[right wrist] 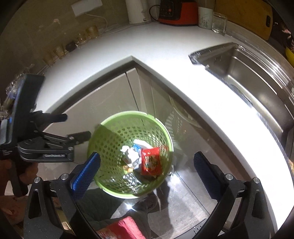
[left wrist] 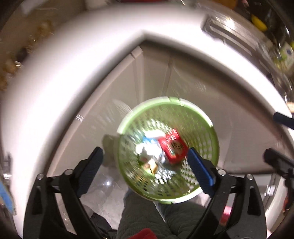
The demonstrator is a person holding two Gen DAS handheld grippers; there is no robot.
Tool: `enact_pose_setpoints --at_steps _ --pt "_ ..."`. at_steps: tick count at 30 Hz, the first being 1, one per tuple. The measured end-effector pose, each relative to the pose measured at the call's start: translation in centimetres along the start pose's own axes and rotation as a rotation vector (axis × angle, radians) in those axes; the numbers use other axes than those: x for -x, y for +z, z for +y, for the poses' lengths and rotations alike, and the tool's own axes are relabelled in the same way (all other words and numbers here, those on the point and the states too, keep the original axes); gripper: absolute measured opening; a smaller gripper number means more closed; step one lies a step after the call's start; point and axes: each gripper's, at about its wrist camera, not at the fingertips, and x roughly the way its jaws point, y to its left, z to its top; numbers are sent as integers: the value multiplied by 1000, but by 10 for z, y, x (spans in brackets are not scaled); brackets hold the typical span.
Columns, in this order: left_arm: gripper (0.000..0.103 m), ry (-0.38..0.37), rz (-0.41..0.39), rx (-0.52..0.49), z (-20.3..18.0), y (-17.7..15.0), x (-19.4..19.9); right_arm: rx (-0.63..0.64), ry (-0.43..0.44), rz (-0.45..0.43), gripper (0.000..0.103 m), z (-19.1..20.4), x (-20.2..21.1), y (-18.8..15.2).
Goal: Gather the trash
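A green perforated waste basket [left wrist: 202,132] stands on the floor below the counter corner; it also shows in the right wrist view [right wrist: 110,139]. Inside lie a red snack wrapper [left wrist: 173,146] [right wrist: 151,161], crumpled white paper [left wrist: 147,149] [right wrist: 131,153] and other scraps. My left gripper [left wrist: 145,165] is open and empty above the basket. My right gripper [right wrist: 147,165] is open and empty above it too. The left gripper's body shows at the left of the right wrist view [right wrist: 46,145].
A white L-shaped countertop [right wrist: 114,47] wraps around the corner above grey cabinet doors [right wrist: 110,95]. A steel sink [right wrist: 248,73] is at the right. An orange appliance [right wrist: 176,12], a cup and jars stand at the back. The person's legs [left wrist: 147,217] are below.
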Motion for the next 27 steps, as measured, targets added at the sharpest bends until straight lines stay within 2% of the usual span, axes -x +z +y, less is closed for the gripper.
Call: enact_pose_setpoints --at_steps 6,10,14,19,27 --pt "93 58 -81 136 44 28 43 41 14 -59 101 18 0 46" --pt "95 101 -125 216 72 44 58 44 19 -93 101 26 -3 76" --pt "95 129 -129 250 91 52 57 27 35 -100 101 33 -11 104" --pt "95 114 -111 293 111 59 48 29 28 -101 101 43 -21 124" --pt "95 103 -100 302 130 79 37 14 26 -105 101 54 -33 149"
